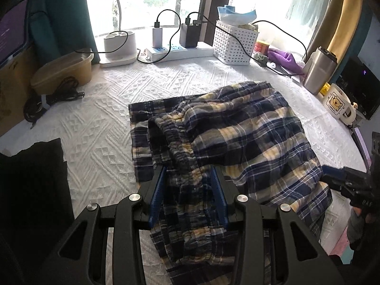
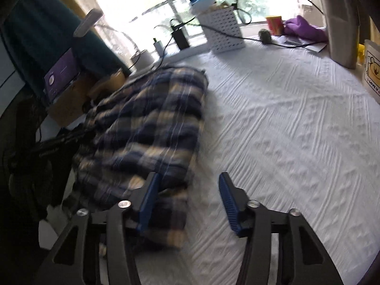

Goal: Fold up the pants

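Note:
The plaid pants (image 1: 237, 137), navy, yellow and white, lie folded over in a loose bundle on the white textured cloth (image 1: 99, 123). My left gripper (image 1: 188, 173) is open, its blue pads either side of the elastic waistband, which lies between them. My right gripper (image 2: 187, 178) is open and empty at the near right edge of the pants (image 2: 147, 123), left pad over the fabric, right pad over bare cloth (image 2: 285, 123). The right gripper also shows at the far right of the left wrist view (image 1: 351, 185). The right wrist view is motion-blurred.
Along the window stand a white basket (image 1: 234, 42), a power strip with chargers (image 1: 178, 49), a steel tumbler (image 1: 319, 70), a bear mug (image 1: 338, 104) and a purple cloth (image 1: 285, 58). A beige tub (image 1: 64, 68) and coiled black cable (image 1: 47, 99) sit at left.

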The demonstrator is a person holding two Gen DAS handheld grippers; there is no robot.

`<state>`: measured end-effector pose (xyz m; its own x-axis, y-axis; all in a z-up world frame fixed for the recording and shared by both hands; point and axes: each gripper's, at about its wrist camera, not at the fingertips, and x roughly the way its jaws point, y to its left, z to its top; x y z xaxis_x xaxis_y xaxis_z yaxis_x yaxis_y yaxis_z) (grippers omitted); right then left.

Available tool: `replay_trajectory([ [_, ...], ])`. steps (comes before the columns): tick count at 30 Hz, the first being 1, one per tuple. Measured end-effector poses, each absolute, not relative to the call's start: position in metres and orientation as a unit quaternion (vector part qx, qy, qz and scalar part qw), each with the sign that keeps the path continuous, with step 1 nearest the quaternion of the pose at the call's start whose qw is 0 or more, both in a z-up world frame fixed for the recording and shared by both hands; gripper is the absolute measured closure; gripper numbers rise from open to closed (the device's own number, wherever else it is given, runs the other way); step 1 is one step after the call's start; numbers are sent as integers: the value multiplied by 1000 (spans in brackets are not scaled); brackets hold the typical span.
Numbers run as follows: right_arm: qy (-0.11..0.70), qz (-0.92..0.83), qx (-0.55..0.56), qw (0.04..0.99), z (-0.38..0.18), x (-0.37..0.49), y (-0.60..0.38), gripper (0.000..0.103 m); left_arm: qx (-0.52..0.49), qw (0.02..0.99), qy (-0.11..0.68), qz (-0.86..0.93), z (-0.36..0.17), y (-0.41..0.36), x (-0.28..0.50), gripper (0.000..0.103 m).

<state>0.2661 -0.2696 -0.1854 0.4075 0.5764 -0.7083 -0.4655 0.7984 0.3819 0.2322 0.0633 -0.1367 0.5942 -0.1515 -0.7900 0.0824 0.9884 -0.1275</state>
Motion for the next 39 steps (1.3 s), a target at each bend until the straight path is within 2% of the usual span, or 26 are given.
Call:
replay_trajectory([
  [1, 447, 314, 61, 835, -186, 262, -267, 66, -36, 893, 443, -64, -138, 64, 231, 76],
  [2, 448, 316, 59, 834, -187, 259, -265, 77, -36, 893, 443, -64, -139, 64, 232, 86],
  [5, 449, 316, 50, 834, -190, 249, -259, 86, -46, 895, 439, -57, -142, 69, 235, 94],
  [18, 441, 291, 83, 845, -196, 224, -276, 86, -53, 902, 425, -59, -135, 79, 235, 96],
  [21, 433, 284, 64, 853, -194, 216, -273, 87, -52, 904, 420, -62, -133, 80, 233, 96],
  [26, 435, 274, 45, 856, -192, 204, -271, 93, -51, 906, 416, -64, -131, 85, 227, 97],
  [36, 447, 262, 31, 855, -189, 195, -274, 93, -78, 903, 415, -73, -133, 99, 218, 96],
  [39, 436, 250, 33, 864, -182, 202, -285, 93, -95, 901, 417, -78, -132, 105, 219, 94],
])
